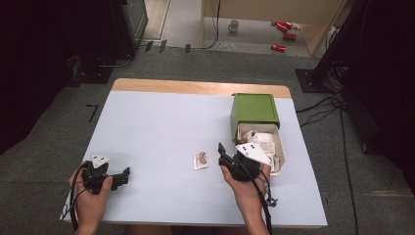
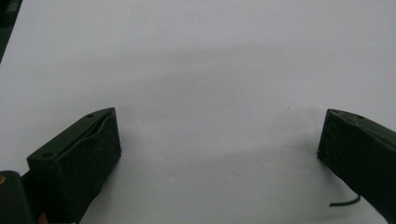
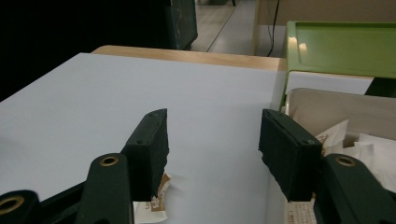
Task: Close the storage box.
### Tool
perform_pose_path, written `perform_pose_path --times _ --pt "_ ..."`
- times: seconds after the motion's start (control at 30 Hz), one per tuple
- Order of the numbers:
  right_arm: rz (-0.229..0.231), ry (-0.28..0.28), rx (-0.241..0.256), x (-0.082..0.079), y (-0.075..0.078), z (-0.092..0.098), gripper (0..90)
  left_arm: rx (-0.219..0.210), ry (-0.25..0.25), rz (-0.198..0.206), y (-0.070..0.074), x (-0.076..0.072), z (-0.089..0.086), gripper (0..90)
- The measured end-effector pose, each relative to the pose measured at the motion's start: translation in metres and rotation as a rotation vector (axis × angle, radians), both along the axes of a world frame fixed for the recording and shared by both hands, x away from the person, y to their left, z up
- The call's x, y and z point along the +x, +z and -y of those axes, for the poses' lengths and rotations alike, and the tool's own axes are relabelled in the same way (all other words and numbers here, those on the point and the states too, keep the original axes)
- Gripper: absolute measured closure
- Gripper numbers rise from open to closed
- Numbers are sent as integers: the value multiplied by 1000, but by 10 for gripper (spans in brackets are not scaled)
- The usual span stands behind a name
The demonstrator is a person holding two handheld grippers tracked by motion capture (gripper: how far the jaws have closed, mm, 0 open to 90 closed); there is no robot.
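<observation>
Right tongs [image 3: 212, 144] agape just beside small packet [image 1: 200, 160] on table [image 1: 156, 127].

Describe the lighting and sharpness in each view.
High view: even light on the table, dark at both sides. Left gripper view: a soft shadow crosses the tabletop, claw edges blurred. Right gripper view: glare on the green box, near claw soft.

Matt white table [image 1: 161, 127], glossy green plastic drawer box [image 1: 253, 108], paper packet [image 1: 200, 159].

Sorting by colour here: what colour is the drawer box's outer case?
Green; the drawer box's case shows best in the high view.
</observation>
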State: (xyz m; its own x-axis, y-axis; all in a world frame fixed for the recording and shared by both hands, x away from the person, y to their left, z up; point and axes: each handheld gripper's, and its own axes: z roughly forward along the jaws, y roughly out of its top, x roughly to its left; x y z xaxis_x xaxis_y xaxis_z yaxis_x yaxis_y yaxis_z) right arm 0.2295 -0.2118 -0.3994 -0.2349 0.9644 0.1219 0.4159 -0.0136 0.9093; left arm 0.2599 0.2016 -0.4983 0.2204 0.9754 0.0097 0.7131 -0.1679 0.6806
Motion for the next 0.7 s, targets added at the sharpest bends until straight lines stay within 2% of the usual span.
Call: perform_pose_path --times 0.7 --pt "13 -99 -3 -8 6 45 435 0 1 0 0 0 0 0"
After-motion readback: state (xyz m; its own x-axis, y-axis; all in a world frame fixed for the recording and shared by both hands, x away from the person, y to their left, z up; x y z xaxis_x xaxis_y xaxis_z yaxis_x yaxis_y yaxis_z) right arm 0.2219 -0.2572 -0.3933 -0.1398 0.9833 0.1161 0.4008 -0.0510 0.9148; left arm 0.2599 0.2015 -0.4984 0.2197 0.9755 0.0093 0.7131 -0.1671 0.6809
